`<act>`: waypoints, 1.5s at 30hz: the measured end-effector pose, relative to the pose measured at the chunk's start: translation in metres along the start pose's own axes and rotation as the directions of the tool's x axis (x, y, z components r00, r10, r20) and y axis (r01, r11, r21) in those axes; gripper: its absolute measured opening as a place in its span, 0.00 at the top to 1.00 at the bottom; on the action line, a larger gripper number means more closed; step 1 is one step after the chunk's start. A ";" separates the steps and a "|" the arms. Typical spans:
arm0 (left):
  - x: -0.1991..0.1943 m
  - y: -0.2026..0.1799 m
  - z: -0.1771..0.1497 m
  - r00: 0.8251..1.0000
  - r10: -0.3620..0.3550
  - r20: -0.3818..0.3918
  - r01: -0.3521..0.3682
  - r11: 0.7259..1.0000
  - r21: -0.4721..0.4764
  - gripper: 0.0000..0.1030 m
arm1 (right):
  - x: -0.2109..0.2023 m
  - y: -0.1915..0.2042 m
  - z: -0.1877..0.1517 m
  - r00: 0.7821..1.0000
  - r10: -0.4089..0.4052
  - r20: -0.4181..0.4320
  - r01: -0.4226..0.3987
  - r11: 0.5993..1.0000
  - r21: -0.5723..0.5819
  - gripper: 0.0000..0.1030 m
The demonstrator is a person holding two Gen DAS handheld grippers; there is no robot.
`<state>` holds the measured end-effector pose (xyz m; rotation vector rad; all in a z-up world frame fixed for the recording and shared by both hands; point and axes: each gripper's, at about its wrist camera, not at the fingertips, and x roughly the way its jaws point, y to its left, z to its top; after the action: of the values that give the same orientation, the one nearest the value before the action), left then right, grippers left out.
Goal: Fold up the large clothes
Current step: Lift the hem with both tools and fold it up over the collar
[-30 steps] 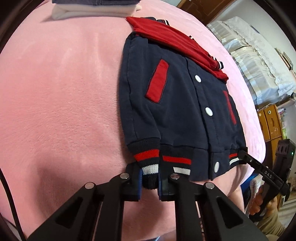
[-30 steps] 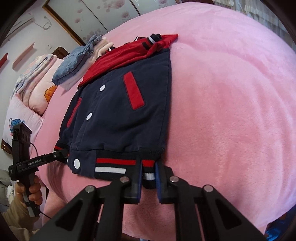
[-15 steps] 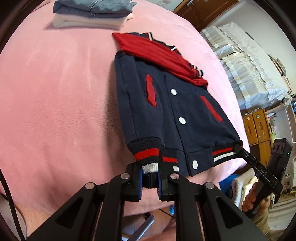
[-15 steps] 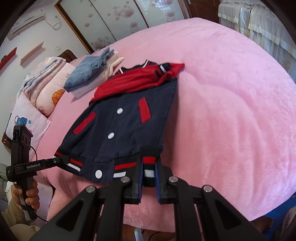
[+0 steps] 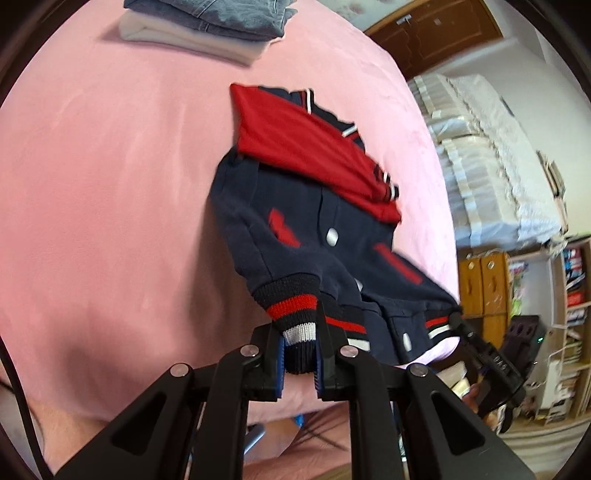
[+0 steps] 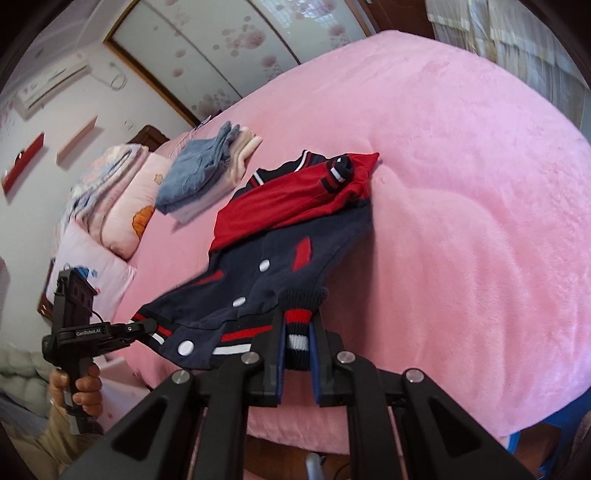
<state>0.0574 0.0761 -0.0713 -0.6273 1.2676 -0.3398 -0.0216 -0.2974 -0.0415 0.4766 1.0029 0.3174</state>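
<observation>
Change since earlier frames: both hem corners of the jacket [image 5: 306, 236] are now lifting clear of the pink bedspread [image 5: 110, 184], where a second ago the hem was lying flat at the bed's near edge; the navy body is now sagging between the two grips.
Hidden or unclear: the jacket's lower front is showing motion blur in both wrist views; its underside is not showing.
Cut off: the stack of folded clothes [image 5: 207, 22] is running out of the top of the left wrist view, and only part of the person's hand [image 6: 79, 391] is showing below the opposite tool's handle.
Left gripper [image 5: 299, 354]: jaws are standing almost fully closed, pinching the ribbed red, white and black cuff band at one hem corner; the band is filling the narrow gap between the pads.
Right gripper [image 6: 297, 350]: jaws are likewise nearly closed, clamping the striped band at the other hem corner.
Jacket position: the collar end, with the red sleeves folded across it, is resting on the bedspread; the hem end is hanging from both grippers just in front of each camera.
Surroundings: the folded clothes are lying beyond the collar, apart from the jacket; pillows [image 6: 122, 206] are lying farther back at the head of the bed.
</observation>
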 end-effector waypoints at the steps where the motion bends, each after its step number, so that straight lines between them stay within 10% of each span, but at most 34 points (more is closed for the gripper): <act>1: 0.003 -0.003 0.010 1.000 0.002 0.011 -0.002 1.000 0.006 0.91 | 0.005 -0.002 0.006 1.000 0.005 0.000 -0.005 1.000 0.010 0.90; 12: 0.046 -0.020 0.126 0.995 0.019 0.093 -0.019 1.000 0.000 0.89 | 0.062 -0.018 0.113 0.999 0.047 0.012 -0.048 0.994 0.096 0.89; 18: 0.060 -0.014 0.170 0.982 0.048 0.180 -0.046 0.999 -0.017 0.52 | 0.091 -0.028 0.154 0.998 -0.024 0.051 0.016 0.989 0.145 0.70; 22: 0.066 -0.011 0.181 0.980 0.044 0.194 -0.045 0.999 0.003 0.49 | 0.093 -0.033 0.159 0.992 -0.046 0.115 0.029 0.989 0.148 0.52; 33: 0.119 -0.002 0.189 0.981 0.126 0.148 -0.149 0.976 0.157 0.49 | 0.135 -0.044 0.153 0.988 -0.142 0.060 0.142 0.990 0.006 0.51; 45: 0.128 0.004 0.200 0.983 0.069 0.167 -0.107 0.967 0.230 0.49 | 0.175 -0.030 0.168 0.987 -0.162 0.024 0.163 0.983 -0.088 0.51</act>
<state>0.2841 0.0567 -0.1401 -0.3836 1.0792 -0.3545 0.2133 -0.2810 -0.1090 0.3134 1.0005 0.2109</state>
